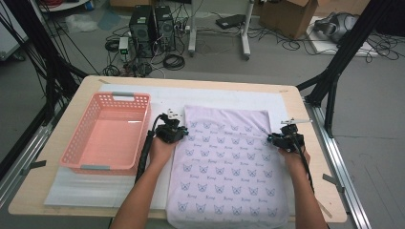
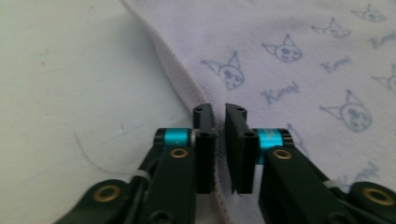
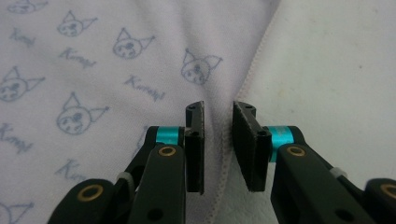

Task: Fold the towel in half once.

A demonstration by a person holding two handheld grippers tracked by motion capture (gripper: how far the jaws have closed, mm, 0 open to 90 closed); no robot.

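Where hemmed edges bunch, soft printed towel (image 1: 229, 162), black jaws pinching.

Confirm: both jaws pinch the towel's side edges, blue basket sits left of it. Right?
Not quite: the basket is pink, not blue, as the high view shows. The rest holds: the left gripper and the right gripper each have a side hem of the towel between closed jaws, and the basket sits left of it.

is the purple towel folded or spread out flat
Spread flat: the purple towel lies open on the table in a single layer, overhanging the near edge.
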